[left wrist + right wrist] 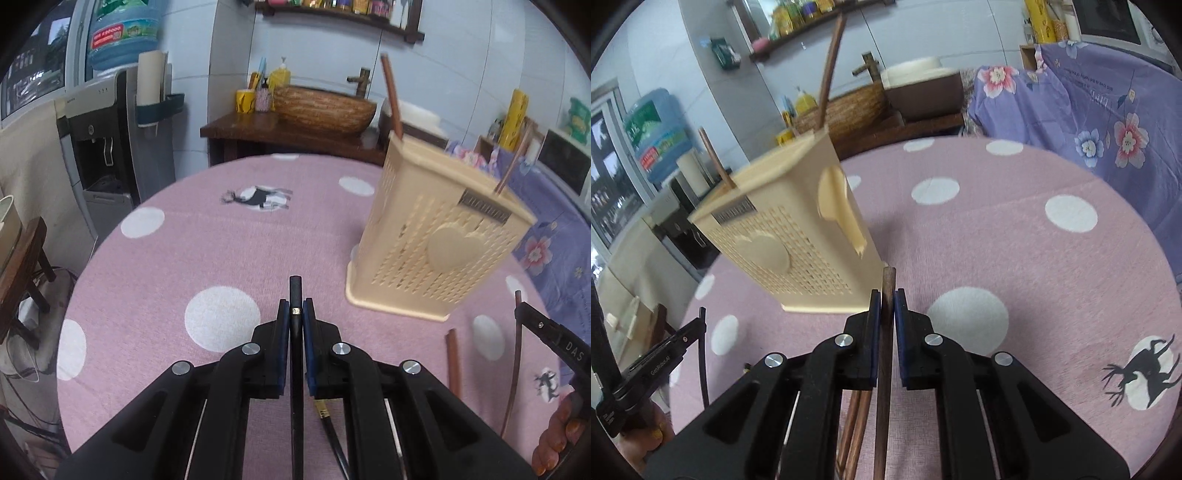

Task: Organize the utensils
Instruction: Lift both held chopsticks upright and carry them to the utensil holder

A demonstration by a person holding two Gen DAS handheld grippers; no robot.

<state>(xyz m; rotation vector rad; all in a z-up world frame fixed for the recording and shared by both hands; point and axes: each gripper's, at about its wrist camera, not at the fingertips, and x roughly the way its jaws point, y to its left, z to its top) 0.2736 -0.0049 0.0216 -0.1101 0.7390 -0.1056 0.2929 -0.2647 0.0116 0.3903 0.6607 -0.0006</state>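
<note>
A black chopstick [295,332] is clamped between the narrow jaws of the left gripper [295,310], and a brown chopstick [885,332] is clamped in the same way by the right gripper [885,301]. The cream holder [436,236] stands on the pink dotted tablecloth [184,240], ahead of both tools, and two brown chopsticks [391,99] are already seen rising from its top. More sticks are left on the cloth: a brown one [453,362] beside the left gripper, and a black one with a gold band [325,413] under it. Some risks can be judged from here. Each stick is held near one end only, so it could be turned in the pads and miss the opening. The holder looks light, so it could be tipped if its rim is struck. As both tools are near each other, the sticks could be crossed. Of writing, "DAS" is read on the right gripper's side [572,350] and "GenRobot.AI" on the left one's [661,365]; the label of the water bottle [122,33] is too blurred to be read.
</note>
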